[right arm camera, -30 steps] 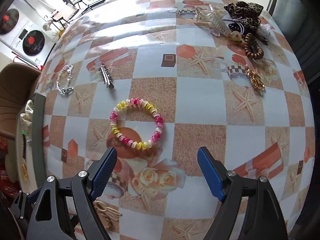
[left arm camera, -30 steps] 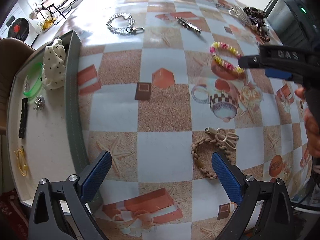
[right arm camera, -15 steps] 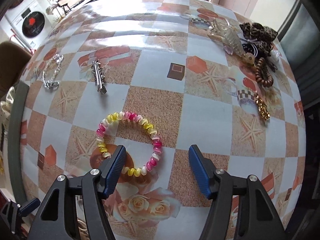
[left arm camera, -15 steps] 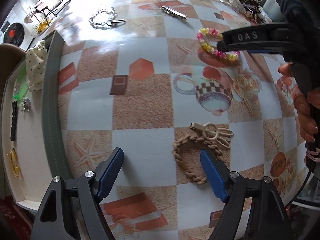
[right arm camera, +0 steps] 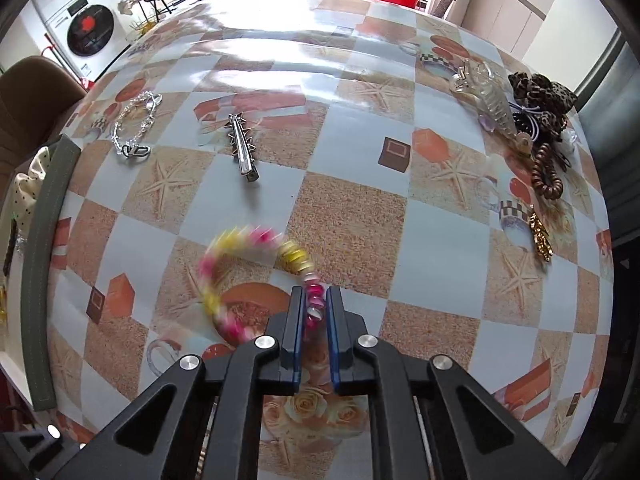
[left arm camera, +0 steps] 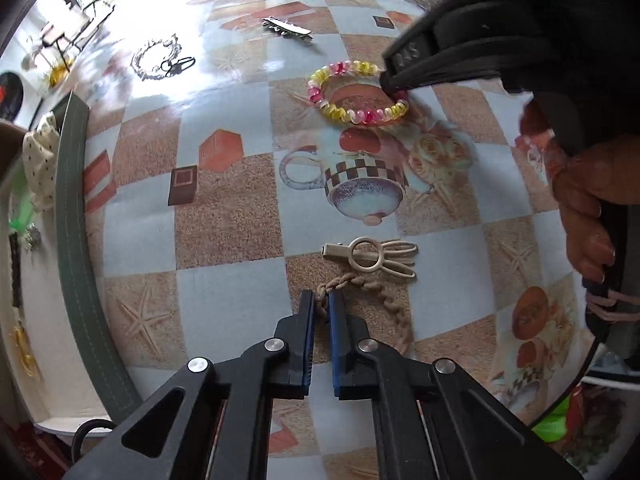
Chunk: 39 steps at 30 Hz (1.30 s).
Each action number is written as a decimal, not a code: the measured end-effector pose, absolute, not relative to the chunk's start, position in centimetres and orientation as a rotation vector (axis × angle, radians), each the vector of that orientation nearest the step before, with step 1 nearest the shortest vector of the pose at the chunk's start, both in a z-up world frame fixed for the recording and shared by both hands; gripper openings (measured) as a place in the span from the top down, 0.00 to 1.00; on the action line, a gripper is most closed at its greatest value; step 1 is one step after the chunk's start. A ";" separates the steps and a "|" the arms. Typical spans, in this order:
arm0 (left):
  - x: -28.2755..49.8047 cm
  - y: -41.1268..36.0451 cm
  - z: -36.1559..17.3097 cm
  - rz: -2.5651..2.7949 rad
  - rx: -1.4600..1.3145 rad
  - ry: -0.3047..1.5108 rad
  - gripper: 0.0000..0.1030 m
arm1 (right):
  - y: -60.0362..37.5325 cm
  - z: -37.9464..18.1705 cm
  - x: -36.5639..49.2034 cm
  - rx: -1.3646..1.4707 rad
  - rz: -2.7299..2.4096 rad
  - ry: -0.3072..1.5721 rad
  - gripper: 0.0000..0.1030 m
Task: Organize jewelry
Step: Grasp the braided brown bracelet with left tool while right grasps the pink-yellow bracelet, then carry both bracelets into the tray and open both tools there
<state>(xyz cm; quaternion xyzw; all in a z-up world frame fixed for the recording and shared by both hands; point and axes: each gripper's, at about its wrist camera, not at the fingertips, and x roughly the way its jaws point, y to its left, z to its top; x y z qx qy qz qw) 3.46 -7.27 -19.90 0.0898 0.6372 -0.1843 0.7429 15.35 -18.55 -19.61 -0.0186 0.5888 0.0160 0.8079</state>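
My left gripper (left arm camera: 321,304) is shut on the beige braided bracelet (left arm camera: 384,300), pinching its near-left strand on the patterned tablecloth. A beige bunny-shaped hair clip (left arm camera: 370,256) lies just beyond the braid. My right gripper (right arm camera: 314,304) is shut on the pink and yellow beaded bracelet (right arm camera: 248,268), which looks blurred with motion. In the left wrist view the same beaded bracelet (left arm camera: 352,94) shows with the right gripper (left arm camera: 394,82) pressed on its far-right side.
A grey-rimmed tray (left arm camera: 74,240) at the left holds a spotted scrunchie (left arm camera: 38,156) and small pieces. A silver chain (right arm camera: 134,128) and a spiked clip (right arm camera: 242,146) lie farther back. Scrunchies and clips (right arm camera: 532,120) pile at the far right. A hand (left arm camera: 584,200) grips the right tool.
Both grippers went from wide open to shut. The left closed on the braided bracelet's strand, the right on the beaded bracelet, which has shifted and blurs.
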 end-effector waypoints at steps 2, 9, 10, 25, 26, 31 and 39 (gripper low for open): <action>3.6 -6.7 -19.4 -0.411 0.160 1.390 0.91 | -19.0 -19.4 15.4 -0.012 0.031 1.262 0.91; 4.6 -3.5 -17.0 -0.433 0.032 1.366 0.91 | -21.0 -18.2 14.2 0.104 0.037 1.255 0.91; 4.8 -3.1 -16.6 -0.434 0.022 1.360 0.91 | -21.2 -17.9 14.0 0.113 0.038 1.252 0.91; 6.7 1.2 -13.2 -0.414 -0.059 1.268 0.91 | -20.7 -14.5 12.2 0.207 0.075 1.232 0.91; 6.6 1.7 -12.8 -0.409 -0.065 1.262 0.91 | -20.5 -14.4 12.3 0.207 0.080 1.231 0.91; 6.9 3.5 -12.2 -0.380 -0.097 1.239 0.91 | -18.9 -13.3 12.5 0.197 0.112 1.218 0.91; 6.9 7.3 -11.5 -0.309 -0.137 1.210 0.91 | -15.1 -12.1 13.1 0.172 0.184 1.202 0.91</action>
